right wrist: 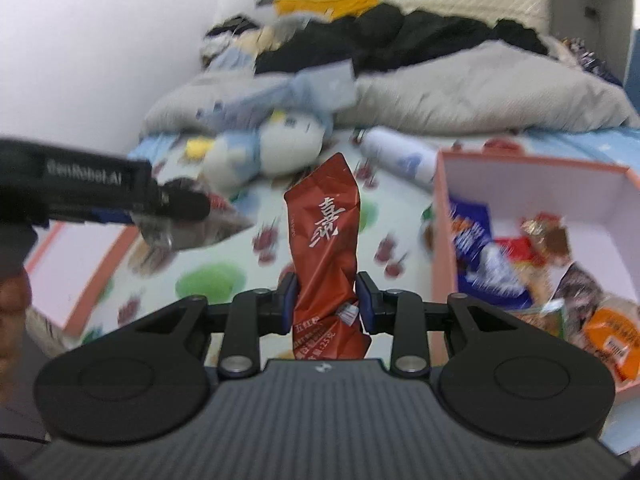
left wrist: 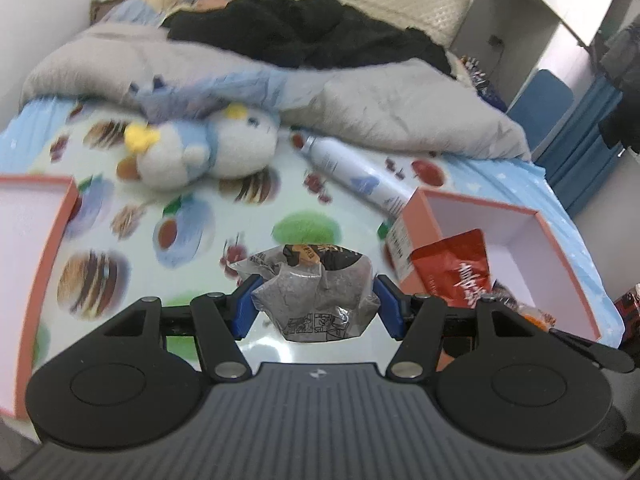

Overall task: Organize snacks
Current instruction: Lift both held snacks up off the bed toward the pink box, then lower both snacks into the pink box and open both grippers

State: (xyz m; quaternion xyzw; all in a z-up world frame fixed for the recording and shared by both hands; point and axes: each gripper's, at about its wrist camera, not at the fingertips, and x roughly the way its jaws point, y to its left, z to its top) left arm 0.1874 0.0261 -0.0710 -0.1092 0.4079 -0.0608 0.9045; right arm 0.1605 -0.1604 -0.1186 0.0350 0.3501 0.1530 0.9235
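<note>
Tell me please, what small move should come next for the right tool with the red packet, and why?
Probably carry it a little to the right and over the pink box, then open. The right tool is shut on the red packet, which stands above the bedsheet, outside the box where other snacks already lie. The left tool holds a grey packet, so it seems occupied.

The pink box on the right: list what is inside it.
The pink box holds a heap of snack packets: a blue one, a brown one, an orange one. Whatever lies beneath the heap is covered.
</note>
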